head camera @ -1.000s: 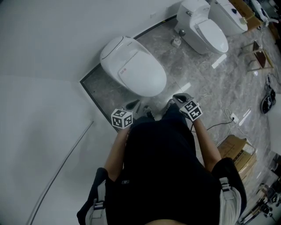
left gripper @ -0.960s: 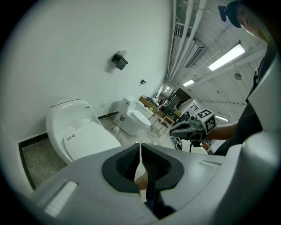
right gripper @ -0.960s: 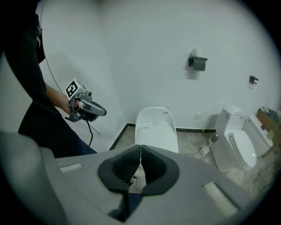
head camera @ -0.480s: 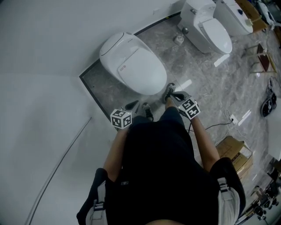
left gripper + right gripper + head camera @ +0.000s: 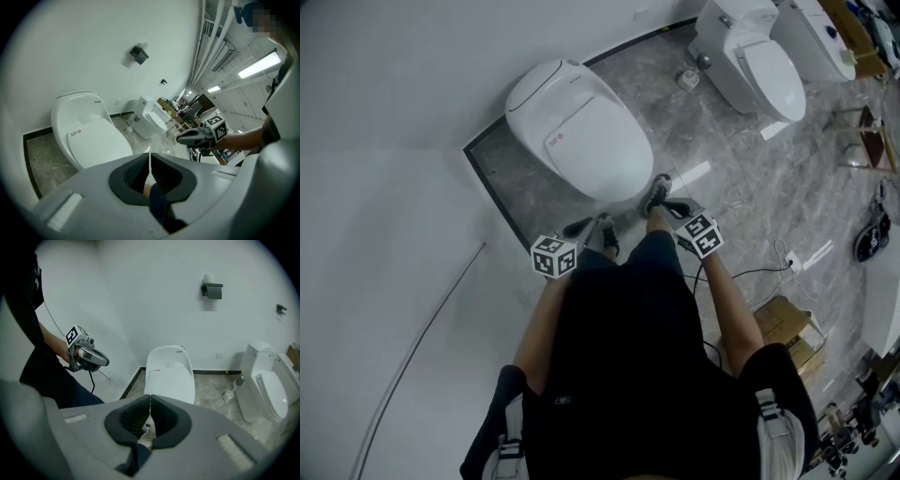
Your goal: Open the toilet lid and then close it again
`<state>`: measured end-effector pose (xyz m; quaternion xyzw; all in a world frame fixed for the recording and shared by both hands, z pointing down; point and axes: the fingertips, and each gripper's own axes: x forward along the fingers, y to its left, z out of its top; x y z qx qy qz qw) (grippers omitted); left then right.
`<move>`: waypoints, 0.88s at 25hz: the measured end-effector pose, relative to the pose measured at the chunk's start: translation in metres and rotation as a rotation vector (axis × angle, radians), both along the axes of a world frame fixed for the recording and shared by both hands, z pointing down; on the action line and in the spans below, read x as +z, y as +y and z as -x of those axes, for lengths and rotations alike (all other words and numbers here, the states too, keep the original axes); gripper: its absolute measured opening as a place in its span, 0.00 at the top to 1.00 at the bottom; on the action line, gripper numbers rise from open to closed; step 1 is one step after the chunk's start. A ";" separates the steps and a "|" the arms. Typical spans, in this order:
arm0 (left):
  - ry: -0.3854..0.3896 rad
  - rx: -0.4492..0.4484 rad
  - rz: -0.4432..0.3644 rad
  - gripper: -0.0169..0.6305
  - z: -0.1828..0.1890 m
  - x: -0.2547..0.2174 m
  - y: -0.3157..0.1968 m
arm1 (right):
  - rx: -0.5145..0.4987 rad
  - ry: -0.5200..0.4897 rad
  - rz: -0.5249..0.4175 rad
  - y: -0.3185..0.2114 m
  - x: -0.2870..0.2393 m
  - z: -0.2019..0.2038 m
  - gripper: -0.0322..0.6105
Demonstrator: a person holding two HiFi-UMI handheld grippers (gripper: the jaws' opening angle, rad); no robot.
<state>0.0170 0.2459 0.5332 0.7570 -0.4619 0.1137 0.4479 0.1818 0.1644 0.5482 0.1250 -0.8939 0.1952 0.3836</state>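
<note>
Facing the toilet (image 5: 579, 131) with its lid (image 5: 598, 142) down.
Left gripper (image 5: 577, 228) and right gripper (image 5: 677, 208) each have jaws closed together on nothing; both are held apart from the toilet, just above the person's shoes (image 5: 657, 194).

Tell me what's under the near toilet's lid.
The lid lies shut, covering whatever is beneath. Only its white top and a small red mark show.
</note>
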 end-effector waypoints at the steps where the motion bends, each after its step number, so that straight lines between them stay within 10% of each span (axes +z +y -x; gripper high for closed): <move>1: 0.001 -0.002 0.005 0.94 -0.002 0.001 -0.002 | 0.003 0.001 0.009 -0.001 0.003 -0.002 0.94; 22: 0.020 -0.023 0.172 0.94 -0.005 0.096 -0.024 | 0.017 0.034 0.139 -0.048 0.090 0.002 0.94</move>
